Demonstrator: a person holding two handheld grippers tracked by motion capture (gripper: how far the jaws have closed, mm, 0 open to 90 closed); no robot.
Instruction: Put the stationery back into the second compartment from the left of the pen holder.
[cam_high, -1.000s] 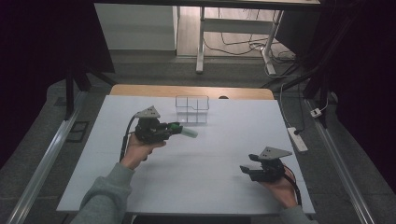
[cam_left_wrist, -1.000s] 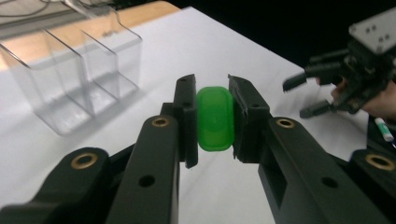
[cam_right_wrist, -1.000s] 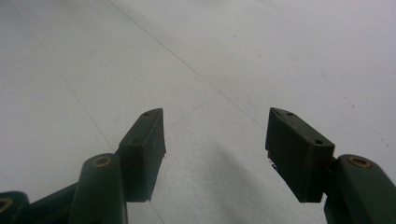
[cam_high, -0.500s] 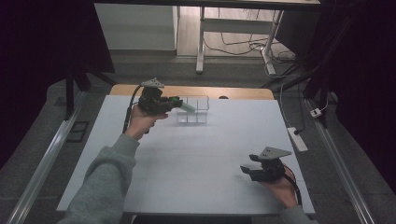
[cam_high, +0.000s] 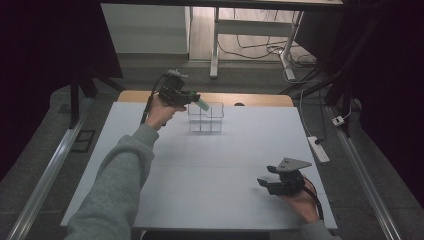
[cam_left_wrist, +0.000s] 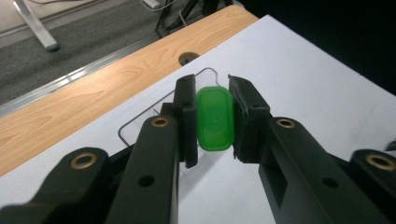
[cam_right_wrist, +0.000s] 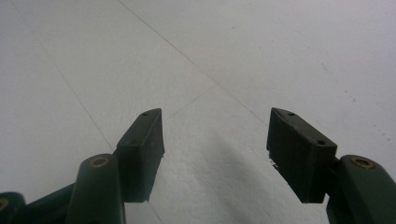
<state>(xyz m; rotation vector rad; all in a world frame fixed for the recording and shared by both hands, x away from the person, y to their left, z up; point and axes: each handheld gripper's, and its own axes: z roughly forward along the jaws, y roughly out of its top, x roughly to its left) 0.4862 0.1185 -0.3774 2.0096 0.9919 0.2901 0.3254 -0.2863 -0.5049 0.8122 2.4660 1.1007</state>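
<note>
My left gripper (cam_high: 196, 100) is shut on a small green capped container (cam_left_wrist: 215, 119), whose rounded green end shows between the jaws in the left gripper view. It hangs in the air just over the left rear edge of a clear divided box (cam_high: 206, 118) standing at the back of the white table (cam_high: 210, 165). The green container (cam_high: 202, 104) points toward the box. My right gripper (cam_high: 265, 182) rests low near the table's front right, open, with only bare table between its jaws (cam_right_wrist: 215, 140).
A wooden strip (cam_left_wrist: 93, 98) with a round hole (cam_high: 239, 104) runs along the table's far edge. Beyond it are desk legs and cables on the floor. A power strip (cam_high: 318, 148) lies off the table's right side.
My left gripper has carried the green container from the table's middle left up and back, to just above the clear box. The right gripper has stayed put.
</note>
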